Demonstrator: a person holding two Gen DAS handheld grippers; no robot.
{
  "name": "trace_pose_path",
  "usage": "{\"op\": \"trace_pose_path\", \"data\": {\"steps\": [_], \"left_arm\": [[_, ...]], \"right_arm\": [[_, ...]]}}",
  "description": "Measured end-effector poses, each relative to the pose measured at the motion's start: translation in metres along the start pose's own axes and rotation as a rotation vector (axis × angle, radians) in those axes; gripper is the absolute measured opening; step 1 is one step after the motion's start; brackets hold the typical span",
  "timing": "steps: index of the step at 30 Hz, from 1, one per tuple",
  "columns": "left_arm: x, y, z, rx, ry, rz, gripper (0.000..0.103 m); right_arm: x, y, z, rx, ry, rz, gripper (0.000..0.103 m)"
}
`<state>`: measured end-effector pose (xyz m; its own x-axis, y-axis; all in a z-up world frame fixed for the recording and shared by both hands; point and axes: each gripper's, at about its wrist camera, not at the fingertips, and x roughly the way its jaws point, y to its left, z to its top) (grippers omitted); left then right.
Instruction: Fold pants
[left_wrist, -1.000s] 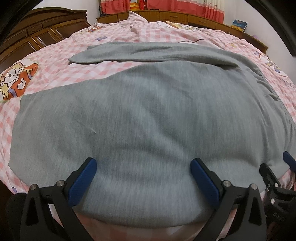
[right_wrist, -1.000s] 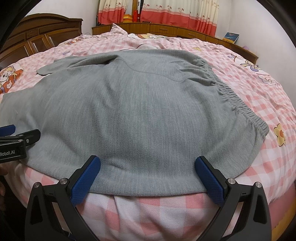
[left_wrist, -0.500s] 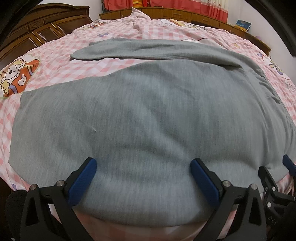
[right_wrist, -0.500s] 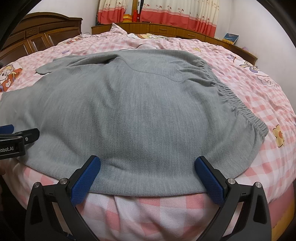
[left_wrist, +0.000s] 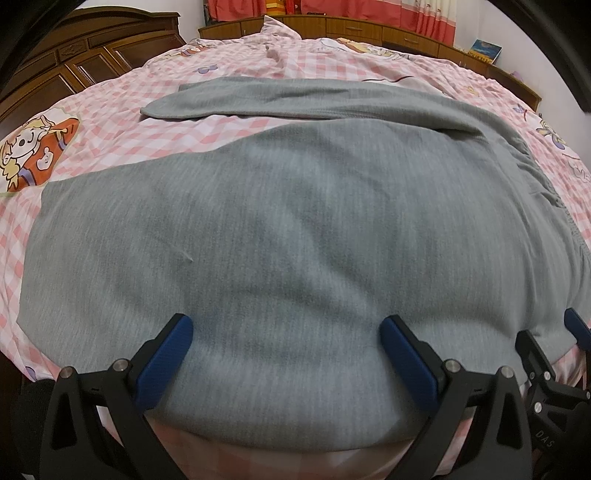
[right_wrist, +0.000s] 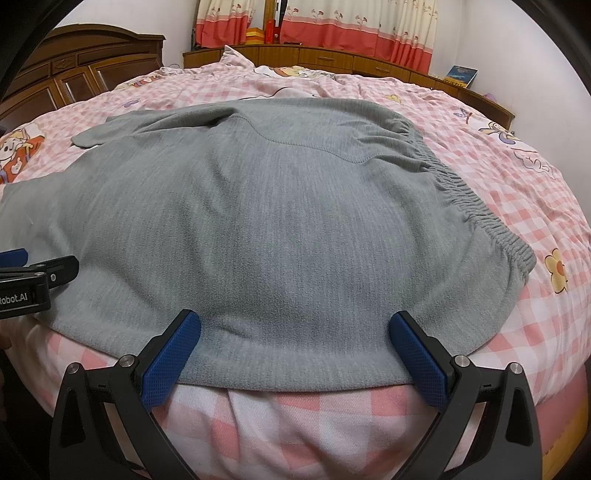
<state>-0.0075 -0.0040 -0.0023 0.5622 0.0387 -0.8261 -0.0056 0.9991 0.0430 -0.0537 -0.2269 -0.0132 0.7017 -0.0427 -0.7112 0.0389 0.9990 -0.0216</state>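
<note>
Grey knit pants (left_wrist: 295, 229) (right_wrist: 280, 221) lie spread flat on a pink checked bed, with the elastic waistband (right_wrist: 480, 218) to the right and one leg (left_wrist: 258, 99) stretching to the far left. My left gripper (left_wrist: 286, 339) stands open at the near hem, its blue pads over the fabric edge. My right gripper (right_wrist: 295, 339) is open too, straddling the near edge closer to the waistband. Each gripper shows at the edge of the other's view: the right one (left_wrist: 554, 354), the left one (right_wrist: 33, 273). Nothing is gripped.
The bed's pink checked cover (right_wrist: 517, 177) has cartoon prints (left_wrist: 33, 151). A dark wooden wardrobe (left_wrist: 74, 70) stands to the left, a low wooden cabinet (right_wrist: 369, 62) with a book (right_wrist: 460, 75) runs along the back, and red-white curtains (right_wrist: 332, 22) hang behind.
The left wrist view has tipped slightly lower and closer over the pants. The right gripper has barely moved. Both stayed open; the pants lie as before.
</note>
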Motion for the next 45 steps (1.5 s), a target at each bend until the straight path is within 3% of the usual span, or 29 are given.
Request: {"op": "trace_pose_path", "data": {"steps": [25,34,40,45], "left_arm": [[-0.001,0.003,-0.001,0.012,0.008,-0.025,0.103],[-0.004,0.006,0.007,0.087,0.062,-0.064,0.103],[-0.017,0.017,0.025,0.162,0.023,-0.038,0.103],[-0.014,0.039,0.074,0.163,-0.004,-0.021,0.103]], "right_arm": [[0.001,0.003,0.001,-0.004,0.011,-0.003,0.103],[-0.001,-0.01,0.009,-0.071,0.059,0.113,0.103],[-0.007,-0.022,0.036,-0.138,0.119,0.182,0.103],[-0.005,-0.046,0.088,-0.178,0.095,0.184,0.103]]}}
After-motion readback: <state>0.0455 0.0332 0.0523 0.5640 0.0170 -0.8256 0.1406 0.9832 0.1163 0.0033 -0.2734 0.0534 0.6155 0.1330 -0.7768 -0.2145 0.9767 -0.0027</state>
